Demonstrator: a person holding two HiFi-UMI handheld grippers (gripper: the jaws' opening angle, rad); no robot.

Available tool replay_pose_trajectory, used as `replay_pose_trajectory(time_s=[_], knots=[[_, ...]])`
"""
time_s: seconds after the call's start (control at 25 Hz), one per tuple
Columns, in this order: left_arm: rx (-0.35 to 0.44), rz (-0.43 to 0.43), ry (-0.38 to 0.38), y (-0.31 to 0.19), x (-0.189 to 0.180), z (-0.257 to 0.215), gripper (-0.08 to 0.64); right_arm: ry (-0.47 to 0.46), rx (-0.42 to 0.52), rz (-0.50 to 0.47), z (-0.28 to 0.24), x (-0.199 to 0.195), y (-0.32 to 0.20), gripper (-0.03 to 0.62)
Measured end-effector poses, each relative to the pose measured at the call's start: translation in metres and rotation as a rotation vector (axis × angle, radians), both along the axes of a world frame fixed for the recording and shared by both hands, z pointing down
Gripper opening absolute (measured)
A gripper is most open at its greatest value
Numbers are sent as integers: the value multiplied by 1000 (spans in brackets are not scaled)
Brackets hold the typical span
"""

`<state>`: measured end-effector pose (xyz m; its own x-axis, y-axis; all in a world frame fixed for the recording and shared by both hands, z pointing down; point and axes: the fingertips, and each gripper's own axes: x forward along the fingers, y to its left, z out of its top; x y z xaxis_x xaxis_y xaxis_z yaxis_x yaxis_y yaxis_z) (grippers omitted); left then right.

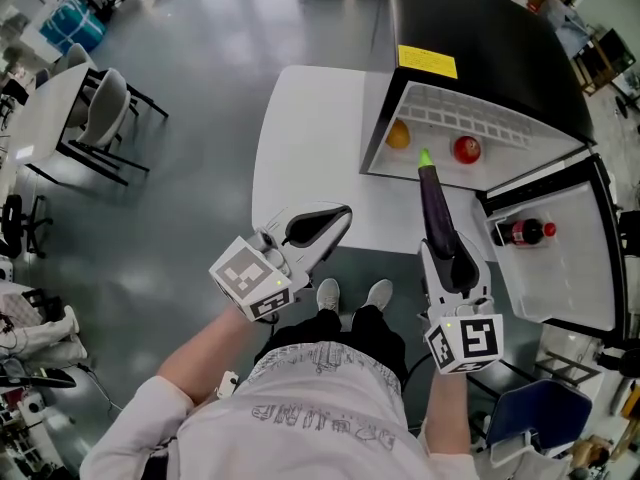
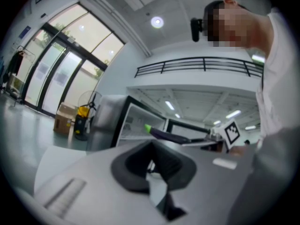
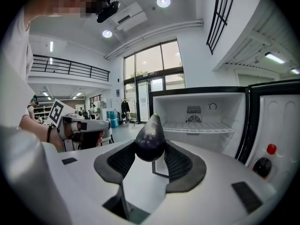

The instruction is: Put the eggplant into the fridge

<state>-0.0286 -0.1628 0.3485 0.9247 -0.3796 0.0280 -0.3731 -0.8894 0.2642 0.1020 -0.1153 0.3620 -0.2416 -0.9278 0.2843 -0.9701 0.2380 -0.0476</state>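
Note:
The long dark purple eggplant [image 1: 436,206] with a green stem end sticks out forward from my right gripper [image 1: 447,256], whose jaws are shut on its thick end. Its stem points at the open black fridge [image 1: 480,38], just short of the white compartment [image 1: 470,118]. In the right gripper view the eggplant [image 3: 150,139] sits between the dark pads [image 3: 180,161], with the fridge's wire shelf [image 3: 197,128] ahead. My left gripper [image 1: 335,220] hangs over the table's near edge, left of the eggplant, shut and empty; in its own view the jaws [image 2: 152,159] meet on nothing.
The fridge stands on a white table [image 1: 300,148]. Inside lie an orange fruit [image 1: 398,135] and a red fruit [image 1: 466,149]. The open door [image 1: 575,268] swings out to the right and holds a dark bottle with a red cap [image 1: 522,232]. Chairs and a desk [image 1: 60,108] stand far left.

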Motion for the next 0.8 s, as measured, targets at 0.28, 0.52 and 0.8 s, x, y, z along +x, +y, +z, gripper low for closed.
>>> replay_pose_trajectory(time_s=[0.28,0.52,0.8], knots=[[10,-13,-18,-16,13,0,8,-4,15,-23,0,10,-24,196],[12,-36,-36,-30,27,1,8,-16,20,-61,2,19,-44,196],[6,-79,-57,-47,39,4,7,-31,25,-94,2,30,-73,196]])
